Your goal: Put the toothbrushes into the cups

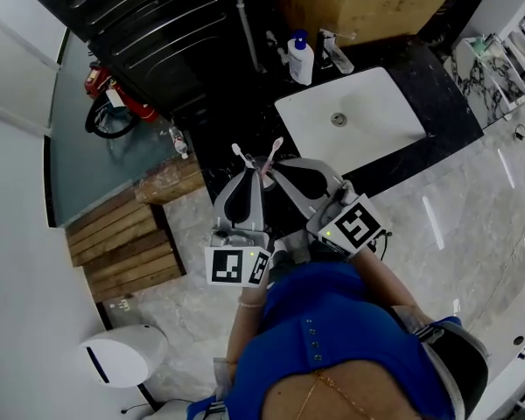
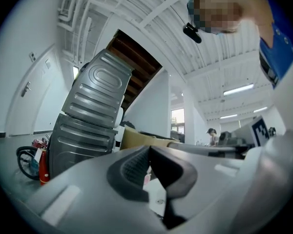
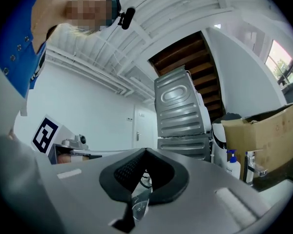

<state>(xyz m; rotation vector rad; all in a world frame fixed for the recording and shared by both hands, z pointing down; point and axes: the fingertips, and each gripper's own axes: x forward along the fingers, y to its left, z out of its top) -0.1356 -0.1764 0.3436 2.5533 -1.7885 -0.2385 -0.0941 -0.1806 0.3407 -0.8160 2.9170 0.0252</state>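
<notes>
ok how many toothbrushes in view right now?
2. Both poke out where the gripper tips meet, seemingly crossed: pink toothbrush in the left gripper, white toothbrush in the right gripper. Others may be hidden beneath.

Blue buttoned top (image 1: pixel 332 331), grey left gripper (image 1: pixel 254 177) and right gripper (image 1: pixel 275 168).

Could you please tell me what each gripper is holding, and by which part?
The left gripper is shut on the handle of a slim pink plastic toothbrush; the right gripper on the handle of a slim white plastic toothbrush.
</notes>
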